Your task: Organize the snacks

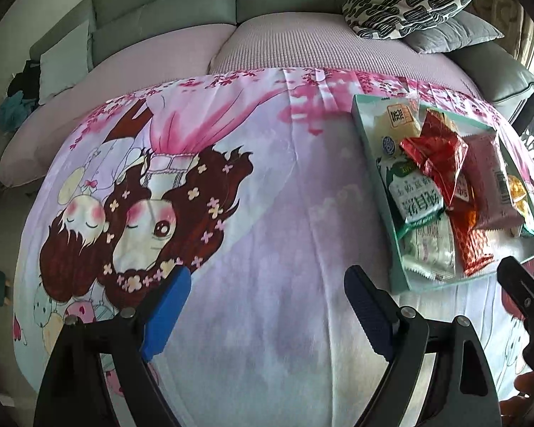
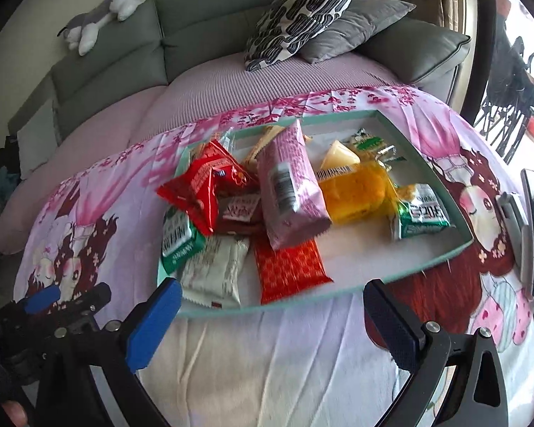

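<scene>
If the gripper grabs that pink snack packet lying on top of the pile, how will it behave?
The pink snack packet looks puffy, so probably light and squashy. Its glossy film may slip between pads. It leans on the red packets, so lifting it likely shifts them.

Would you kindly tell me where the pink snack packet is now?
In the right wrist view, the pink snack packet lies mid-tray, between the red packet and the yellow packet.

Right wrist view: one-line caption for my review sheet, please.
Open right claw hovers before a teal tray heaped with snack packets on a cartoon-print cloth; nothing gripped.
</scene>
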